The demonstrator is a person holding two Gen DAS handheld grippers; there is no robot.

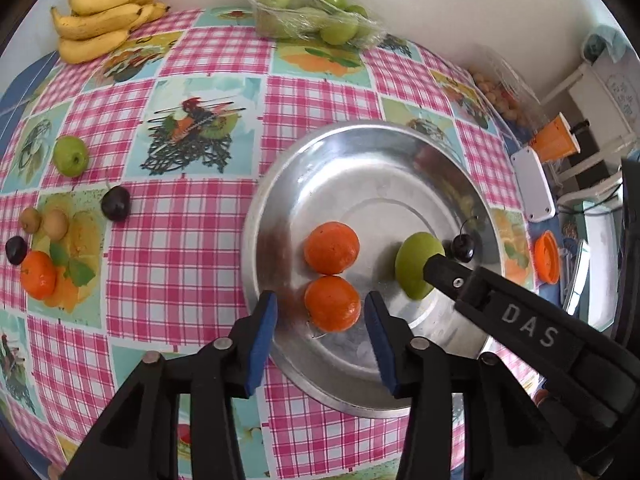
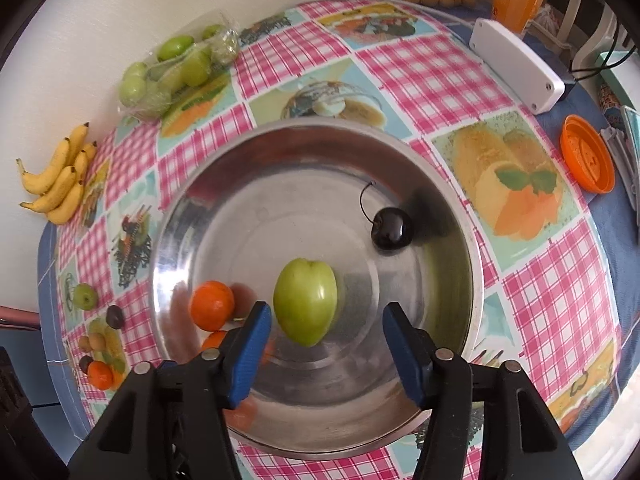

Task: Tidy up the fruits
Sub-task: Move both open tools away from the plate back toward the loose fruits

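From the left wrist camera, the left gripper (image 1: 320,314) points down into a shiny metal bowl (image 1: 304,168). Its blue pads stand a little way apart. An orange tangerine (image 1: 332,308) sits between them, and there is a small gap on each side, so the pads do not squeeze it. A second tangerine (image 1: 331,247) lies just past the first one, and the two look like they touch. Off to the gripper's right, a green fruit (image 1: 416,264) lies in the bowl with a dark cherry (image 1: 463,249) just beyond it. One black finger of the right gripper reaches in over the green fruit. Far to the gripper's left, on the checked tablecloth (image 1: 192,240), lie more small fruits, among them a green one (image 1: 71,156) and a dark one (image 1: 115,203). Bananas (image 1: 104,16) lie at the far edge.

From the right wrist camera, the right gripper (image 2: 327,330) also points down into the bowl (image 2: 192,208). Its pads stand wide apart. The green fruit (image 2: 306,306) lies between them, nearer the left pad, and neither pad presses it. The cherry (image 2: 390,228) lies ahead and a little right. A tangerine (image 2: 212,304) lies just left of the left pad. A bag of green fruits (image 2: 172,72) sits far ahead on the left.
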